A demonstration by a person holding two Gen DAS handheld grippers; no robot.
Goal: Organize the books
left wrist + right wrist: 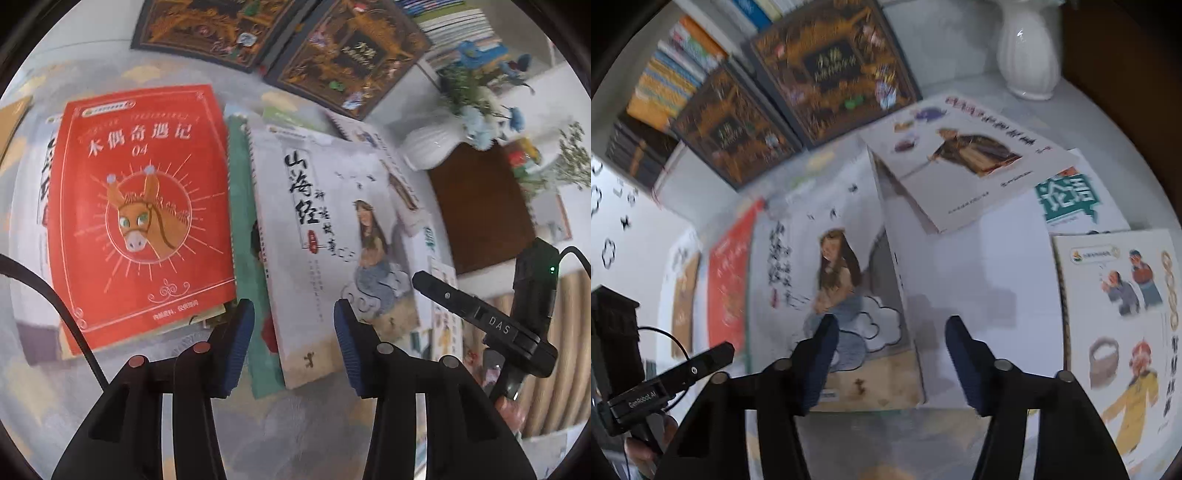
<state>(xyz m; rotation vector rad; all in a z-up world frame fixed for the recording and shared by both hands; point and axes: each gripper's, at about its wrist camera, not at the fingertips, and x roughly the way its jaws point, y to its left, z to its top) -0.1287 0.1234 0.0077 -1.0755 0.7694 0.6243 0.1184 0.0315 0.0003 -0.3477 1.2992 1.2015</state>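
Much was blurred or cut off. The row of upright books (679, 74) at the back showed only smeared spines, and the titles on the two dark ornate books (343, 51) could not be read. A green book (247, 236) lay mostly hidden between the red book (140, 210) and the white book (332, 240).

The red book read "木偶奇遇记 04". The white book read "山海经". The right gripper's body was marked "DAS", the left's "GenRobot AI".

Books lay flat and overlapping across the table (295, 424), near a white vase (432, 144).

The left gripper (294, 343) hung over the green and white books, jaws apart, holding nothing. The right gripper (890, 358) hung over the white book's lower edge, jaws likewise apart and empty.
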